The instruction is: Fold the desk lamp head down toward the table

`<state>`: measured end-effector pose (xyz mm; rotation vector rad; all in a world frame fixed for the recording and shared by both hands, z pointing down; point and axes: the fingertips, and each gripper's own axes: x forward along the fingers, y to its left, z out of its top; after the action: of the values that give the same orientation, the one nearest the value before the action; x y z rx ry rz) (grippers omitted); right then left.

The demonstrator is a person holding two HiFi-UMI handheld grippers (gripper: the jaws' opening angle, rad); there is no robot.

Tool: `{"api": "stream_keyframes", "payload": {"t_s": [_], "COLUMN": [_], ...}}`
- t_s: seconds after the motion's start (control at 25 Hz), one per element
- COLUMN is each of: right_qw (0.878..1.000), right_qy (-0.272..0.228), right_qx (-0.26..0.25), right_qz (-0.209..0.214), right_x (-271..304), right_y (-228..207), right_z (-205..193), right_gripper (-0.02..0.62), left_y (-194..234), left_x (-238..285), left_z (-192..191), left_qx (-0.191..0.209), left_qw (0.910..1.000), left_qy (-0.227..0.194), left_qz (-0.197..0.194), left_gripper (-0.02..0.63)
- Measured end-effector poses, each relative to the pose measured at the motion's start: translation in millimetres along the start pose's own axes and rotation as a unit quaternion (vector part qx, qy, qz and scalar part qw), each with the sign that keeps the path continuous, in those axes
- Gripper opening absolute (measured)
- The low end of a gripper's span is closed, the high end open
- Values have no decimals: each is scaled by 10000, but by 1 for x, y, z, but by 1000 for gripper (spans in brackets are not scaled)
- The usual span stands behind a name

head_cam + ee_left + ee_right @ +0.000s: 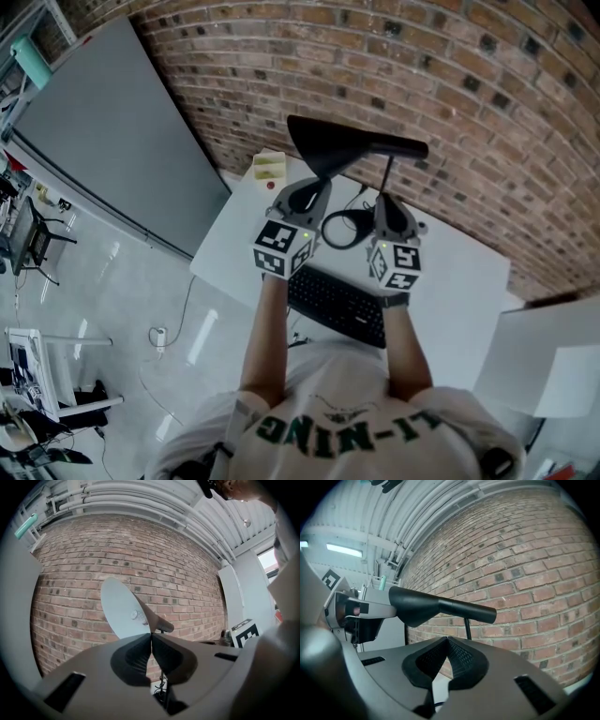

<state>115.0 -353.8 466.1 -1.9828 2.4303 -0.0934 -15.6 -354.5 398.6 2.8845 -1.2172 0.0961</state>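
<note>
Lamp head (pixel 339 142) is what matters here. It is black and cone-shaped and sits high over the back of the white desk (pixel 459 281), close to the brick wall (pixel 487 94). A short tube runs from it to the right, and a thin stem (pixel 388 175) goes down from the tube. The head looks roughly level, so I judge that the folding is not yet begun.

The left gripper (pixel 151 638) has its jaws pressed together with nothing between them. It is below the cone and points up at its pale inner face. The right gripper (pixel 446 641) is also closed and empty, and it is under the tube, near the stem.

To do this step well, I think one gripper should open and take the rim of the cone, or press on it from above. The other should steady the stem so that the lamp does not tip or slide. The push should be slow and follow the joint, not go sideways. The head should also come down clear of the cable loop (pixel 342 228) and the keyboard (pixel 337 300).

Several things I cannot make out. The grippers hide the base of the lamp, and the joint between tube and stem is too small to read. I cannot tell whether either gripper touches the lamp. The yellow thing (pixel 269 167) at the back corner may be a note pad.
</note>
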Motion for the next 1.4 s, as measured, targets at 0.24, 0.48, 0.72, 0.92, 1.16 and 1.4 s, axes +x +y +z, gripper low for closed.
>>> {"api": "stream_keyframes", "payload": {"t_s": [0.24,0.48,0.72,0.92,1.16,1.4], "right_qw": [9999,9998,9991,9989,9981,9984], "right_qy": [-27,30,-14,29,-30,32], "right_qx": [-40,-144,-308,-315,-391,-369], "right_qz": [94,123,295,351,467,420], "right_x": [0,0,2,2,-1,-6], "right_y": [5,8,16,16,22,18], "right_z": [0,-5,-2,-4,2,-3], "right_gripper": [3,3,3,3,3,3], "left_y": [2,1,1,0,-2,-3], "left_x": [0,1,2,5,6,9], "left_z": [-5,-10,-15,-24,-41,-54], "left_qx": [-148,-250,-348,-455,-654,-922], "left_qw": [9999,9997,9994,9990,9978,9957], "left_qy": [7,-17,-69,-30,94,119], "left_qz": [25,12,27,3,15,6], "left_gripper": [5,5,5,5,5,3]}}
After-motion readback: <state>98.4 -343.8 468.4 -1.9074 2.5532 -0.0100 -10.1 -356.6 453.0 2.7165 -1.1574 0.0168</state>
